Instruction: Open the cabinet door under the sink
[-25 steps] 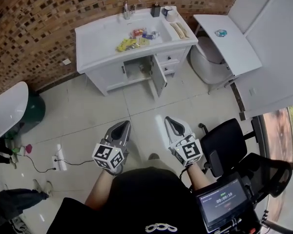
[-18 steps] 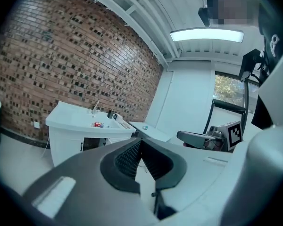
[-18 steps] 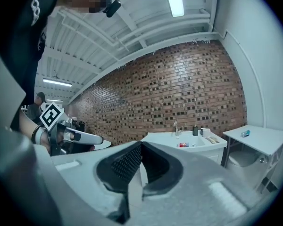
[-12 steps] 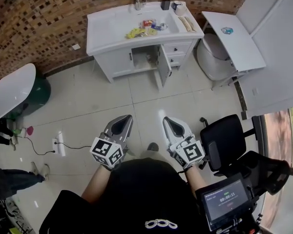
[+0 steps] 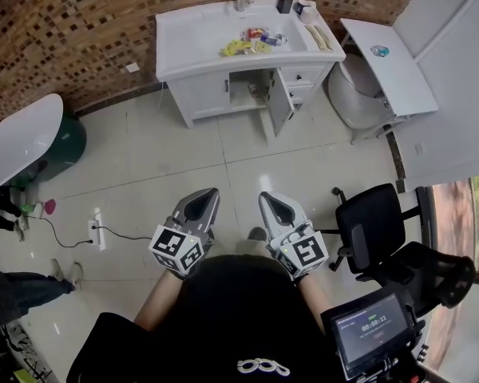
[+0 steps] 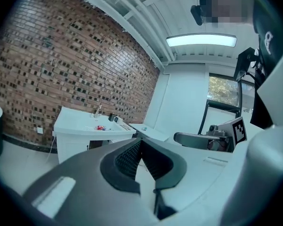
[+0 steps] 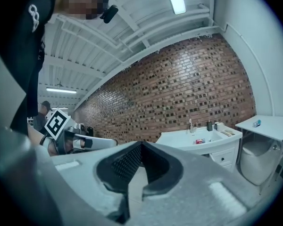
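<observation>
The white sink cabinet [image 5: 193, 61] stands against the brick wall at the top of the head view, far from both grippers. Under the basin, one cabinet door [image 5: 282, 102] stands swung outward and shows the dark inside; the door [image 5: 209, 96] beside it is closed. My left gripper [image 5: 210, 192] and right gripper [image 5: 263, 197] are held side by side close to the person's body, over bare floor tiles, both shut with nothing in them. The cabinet [image 6: 82, 132] appears small and distant beyond my left gripper [image 6: 140, 141], and likewise the cabinet [image 7: 203, 143] beyond my right gripper [image 7: 141, 144].
A toilet [image 5: 353, 96] and a white panel [image 5: 389, 69] stand right of the cabinet. A black office chair [image 5: 375, 228] is close on the right. A green bin with a white lid [image 5: 28, 144] and a power strip [image 5: 96, 231] with its cable lie at the left.
The sink cabinet has shrunk and slid toward the top of the head view as the person backs away. Both grippers stay shut and empty near the body.
</observation>
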The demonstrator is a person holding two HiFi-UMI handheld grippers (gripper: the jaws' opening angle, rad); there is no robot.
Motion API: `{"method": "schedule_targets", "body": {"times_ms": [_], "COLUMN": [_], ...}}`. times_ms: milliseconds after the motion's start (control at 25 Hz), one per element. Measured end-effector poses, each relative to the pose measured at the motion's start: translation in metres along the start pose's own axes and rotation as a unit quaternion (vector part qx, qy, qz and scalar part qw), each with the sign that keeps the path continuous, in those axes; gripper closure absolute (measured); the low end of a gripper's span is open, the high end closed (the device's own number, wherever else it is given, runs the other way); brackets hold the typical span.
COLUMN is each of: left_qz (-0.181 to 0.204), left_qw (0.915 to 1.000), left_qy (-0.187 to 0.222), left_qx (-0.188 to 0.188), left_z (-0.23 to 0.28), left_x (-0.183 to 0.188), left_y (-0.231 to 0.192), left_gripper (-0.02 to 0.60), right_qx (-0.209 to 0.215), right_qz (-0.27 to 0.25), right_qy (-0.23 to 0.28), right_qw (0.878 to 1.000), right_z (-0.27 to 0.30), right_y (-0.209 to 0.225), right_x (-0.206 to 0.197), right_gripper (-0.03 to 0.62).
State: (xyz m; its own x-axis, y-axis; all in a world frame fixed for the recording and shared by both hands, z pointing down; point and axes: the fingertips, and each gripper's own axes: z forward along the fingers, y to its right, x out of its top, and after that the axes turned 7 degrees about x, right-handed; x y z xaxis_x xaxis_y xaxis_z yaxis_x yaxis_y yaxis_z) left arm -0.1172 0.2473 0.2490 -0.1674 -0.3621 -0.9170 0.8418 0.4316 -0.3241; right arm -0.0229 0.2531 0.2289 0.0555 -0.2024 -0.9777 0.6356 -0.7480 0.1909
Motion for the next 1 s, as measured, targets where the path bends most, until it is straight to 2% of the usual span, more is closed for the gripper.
{"method": "schedule_targets", "body": {"times_ms": [280, 1000], "left_qz": [0.000, 0.005], "left_qw": [1.0000, 1.0000], "left_qy": [0.002, -0.001], "left_qx": [0.005, -0.008], "left_z": [-0.009, 0.022], "left_x": [-0.006, -0.015], "left_y": [0.000, 0.066], "left_gripper": [0.565, 0.565], "right_qx": [0.017, 0.025], "right_qz": [-0.006, -0.029], "right_qy": [-0.007, -0.021], "right_qw": [1.000, 0.999], "right_z": [0.003, -0.039], "right_y": [-0.011, 0.026], "right_x": [-0.004, 0.001], "right_gripper": [0.602, 0.603]}}
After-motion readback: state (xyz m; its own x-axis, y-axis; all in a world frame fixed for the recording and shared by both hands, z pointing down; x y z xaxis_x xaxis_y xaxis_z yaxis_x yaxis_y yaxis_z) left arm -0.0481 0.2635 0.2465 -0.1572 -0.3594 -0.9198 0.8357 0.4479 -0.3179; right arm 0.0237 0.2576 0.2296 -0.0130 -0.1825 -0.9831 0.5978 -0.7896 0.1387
